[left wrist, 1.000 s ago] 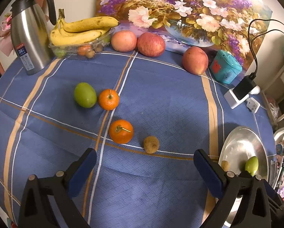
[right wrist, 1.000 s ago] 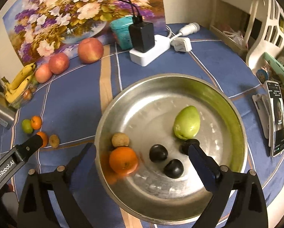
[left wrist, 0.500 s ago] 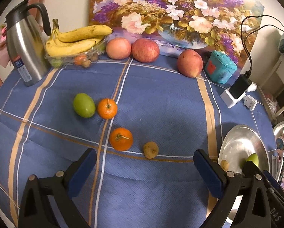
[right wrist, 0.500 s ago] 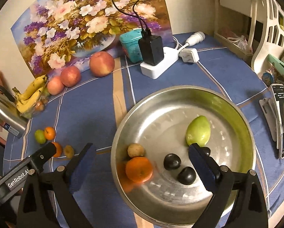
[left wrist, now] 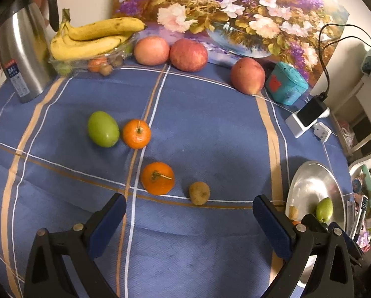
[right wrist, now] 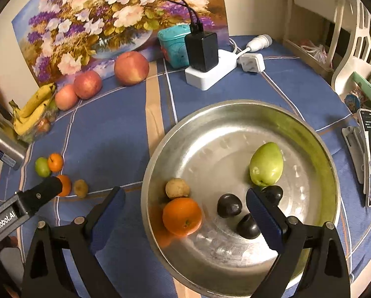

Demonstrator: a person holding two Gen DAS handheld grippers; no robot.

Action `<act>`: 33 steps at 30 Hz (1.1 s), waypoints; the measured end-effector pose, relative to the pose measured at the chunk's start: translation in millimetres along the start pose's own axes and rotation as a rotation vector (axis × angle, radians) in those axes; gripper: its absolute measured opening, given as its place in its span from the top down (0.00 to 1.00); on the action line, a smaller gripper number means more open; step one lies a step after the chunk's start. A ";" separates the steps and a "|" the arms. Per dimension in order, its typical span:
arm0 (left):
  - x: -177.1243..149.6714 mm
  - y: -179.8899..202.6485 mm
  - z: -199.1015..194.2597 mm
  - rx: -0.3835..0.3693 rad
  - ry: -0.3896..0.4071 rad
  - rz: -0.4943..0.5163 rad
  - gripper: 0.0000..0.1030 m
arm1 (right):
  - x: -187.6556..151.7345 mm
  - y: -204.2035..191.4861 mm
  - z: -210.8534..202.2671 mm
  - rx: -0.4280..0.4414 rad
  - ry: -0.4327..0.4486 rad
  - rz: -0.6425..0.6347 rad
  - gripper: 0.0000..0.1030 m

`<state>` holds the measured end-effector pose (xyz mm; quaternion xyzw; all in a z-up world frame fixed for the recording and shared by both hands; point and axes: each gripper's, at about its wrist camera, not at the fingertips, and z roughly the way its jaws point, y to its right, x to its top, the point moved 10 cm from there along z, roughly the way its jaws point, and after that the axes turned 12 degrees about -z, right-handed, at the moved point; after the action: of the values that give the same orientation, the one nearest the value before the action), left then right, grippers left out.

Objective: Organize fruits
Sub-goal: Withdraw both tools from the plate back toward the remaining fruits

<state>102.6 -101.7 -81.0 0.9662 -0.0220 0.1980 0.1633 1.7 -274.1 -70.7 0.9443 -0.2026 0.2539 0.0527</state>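
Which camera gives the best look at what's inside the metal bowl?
The right wrist view: the metal bowl fills the frame, contents all visible. In the left wrist view it sits at the right edge, partly behind the left gripper.

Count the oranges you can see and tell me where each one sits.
3. One orange lies in the metal bowl; the near orange and the far orange lie on the tablecloth. The container under the bananas may hide more.
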 end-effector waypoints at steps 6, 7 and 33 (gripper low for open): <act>3.2 -1.1 3.3 -0.036 -0.011 0.007 0.00 | 1.5 -7.1 2.5 -0.021 0.004 -0.029 0.05; 4.3 -2.0 4.5 -0.031 -0.013 0.010 0.00 | 2.4 -9.1 2.6 -0.020 0.007 -0.033 0.05; 77.9 -107.1 -16.8 0.075 0.117 -0.096 0.00 | 43.4 -90.7 5.7 0.112 0.087 -0.100 0.05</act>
<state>179.5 6.8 -68.8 0.9584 0.0414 0.2469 0.1372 75.6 -207.9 -53.6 0.9428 -0.1384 0.3026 0.0213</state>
